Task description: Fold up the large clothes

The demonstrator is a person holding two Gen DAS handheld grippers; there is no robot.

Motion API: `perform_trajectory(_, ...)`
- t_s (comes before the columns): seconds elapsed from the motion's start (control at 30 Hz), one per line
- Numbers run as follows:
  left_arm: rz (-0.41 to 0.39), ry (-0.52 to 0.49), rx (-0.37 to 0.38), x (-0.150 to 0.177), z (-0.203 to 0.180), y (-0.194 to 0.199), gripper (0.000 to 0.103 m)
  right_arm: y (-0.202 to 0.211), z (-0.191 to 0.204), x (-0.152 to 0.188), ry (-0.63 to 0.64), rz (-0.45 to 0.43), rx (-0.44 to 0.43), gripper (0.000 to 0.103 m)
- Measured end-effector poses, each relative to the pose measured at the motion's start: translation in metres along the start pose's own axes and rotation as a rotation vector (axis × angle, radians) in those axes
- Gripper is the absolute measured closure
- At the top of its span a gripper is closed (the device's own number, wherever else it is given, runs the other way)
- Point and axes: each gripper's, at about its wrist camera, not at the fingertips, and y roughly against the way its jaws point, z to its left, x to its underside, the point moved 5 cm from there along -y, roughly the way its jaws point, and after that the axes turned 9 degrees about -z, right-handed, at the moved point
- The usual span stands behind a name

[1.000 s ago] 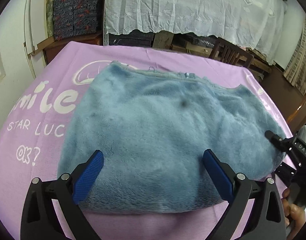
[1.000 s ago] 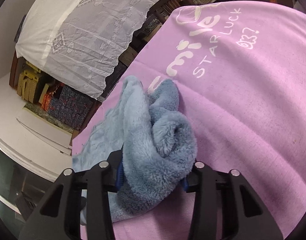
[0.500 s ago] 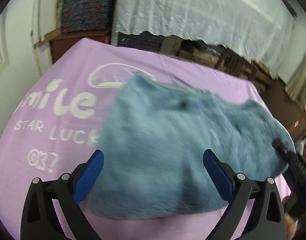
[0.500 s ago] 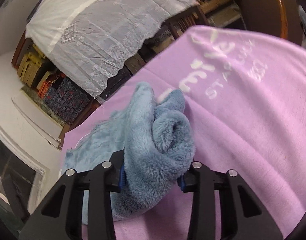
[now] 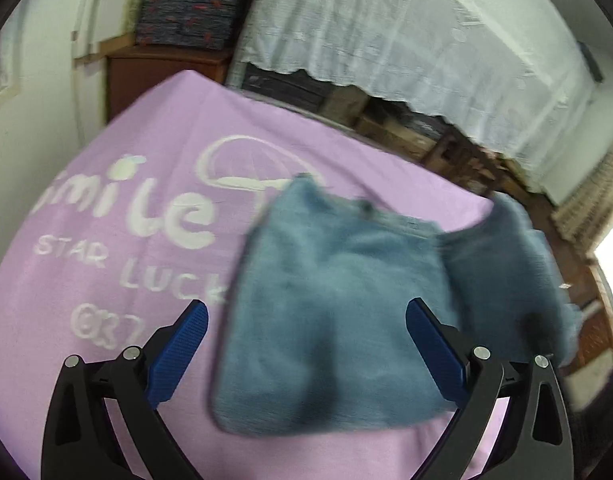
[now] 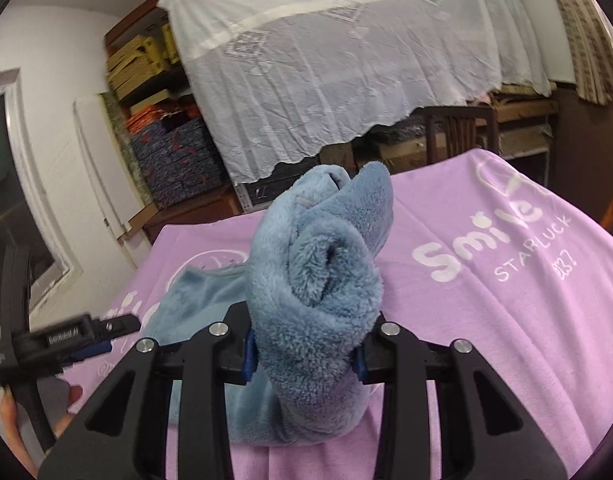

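Now right gripper jaws, just closing, clamp blue fleece; left gripper jaws open

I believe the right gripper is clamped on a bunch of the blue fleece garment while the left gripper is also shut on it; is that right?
Not quite: the left gripper is open, its fingers apart and gripping nothing, as the left wrist view shows. The right gripper is indeed clamped on the blue fleece garment.

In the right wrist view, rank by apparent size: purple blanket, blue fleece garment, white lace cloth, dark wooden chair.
1-2. purple blanket and white lace cloth: alike, cannot rank.
3. blue fleece garment, enlarged by nearness to the camera.
4. dark wooden chair.
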Motion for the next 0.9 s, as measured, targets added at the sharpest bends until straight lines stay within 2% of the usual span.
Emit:
perform_trajectory(0.07,0.024,0.017,0.086,-0.002,-0.014,0.003,0.003,0.003,0.010,0.006,0.057,-0.004,-0.015,0.069)
perform_trajectory(0.13,0.078,0.036,0.199,-0.006,-0.038,0.002,0.003,0.004,0.018,0.011,0.103,-0.003,-0.028,0.070)
perform_trajectory(0.17,0.104,0.031,0.230,-0.008,-0.049,0.000,0.003,0.005,0.022,0.012,0.125,-0.006,-0.033,0.069)
perform_trajectory(0.3,0.214,-0.095,0.320,-0.018,-0.116,-0.016,0.003,0.004,0.024,0.016,0.143,-0.005,-0.049,0.069)
perform_trajectory(0.37,0.274,-0.174,0.330,-0.017,-0.146,-0.030,0.003,0.004,0.023,0.016,0.153,-0.007,-0.048,0.069)
perform_trajectory(0.47,0.349,-0.282,0.280,-0.009,-0.172,-0.056,0.003,0.002,0.022,0.018,0.166,-0.006,-0.049,0.069)
perform_trajectory(0.57,0.361,-0.347,0.218,-0.007,-0.180,-0.078,0.004,0.003,0.027,0.021,0.200,-0.011,-0.050,0.069)
perform_trajectory(0.6,0.344,-0.344,0.202,-0.009,-0.177,-0.083,0.018,0.003,0.027,0.022,0.210,-0.011,-0.051,0.069)
perform_trajectory(0.63,0.351,-0.329,0.215,-0.009,-0.173,-0.085,0.046,0.003,0.029,0.023,0.224,-0.012,-0.052,0.069)
perform_trajectory(0.7,0.386,-0.272,0.245,-0.009,-0.163,-0.090,0.068,0.003,0.031,0.024,0.253,-0.013,-0.055,0.068)
perform_trajectory(0.77,0.373,-0.246,0.234,-0.015,-0.151,-0.091,0.070,0.001,0.029,0.024,0.255,-0.003,-0.062,0.061)
perform_trajectory(0.83,0.359,-0.232,0.234,-0.019,-0.142,-0.088,0.072,0.002,0.025,0.024,0.232,0.012,-0.077,0.044)
perform_trajectory(0.9,0.349,-0.221,0.251,-0.021,-0.139,-0.086,0.073,0.001,0.021,0.026,0.212,0.029,-0.082,0.044)
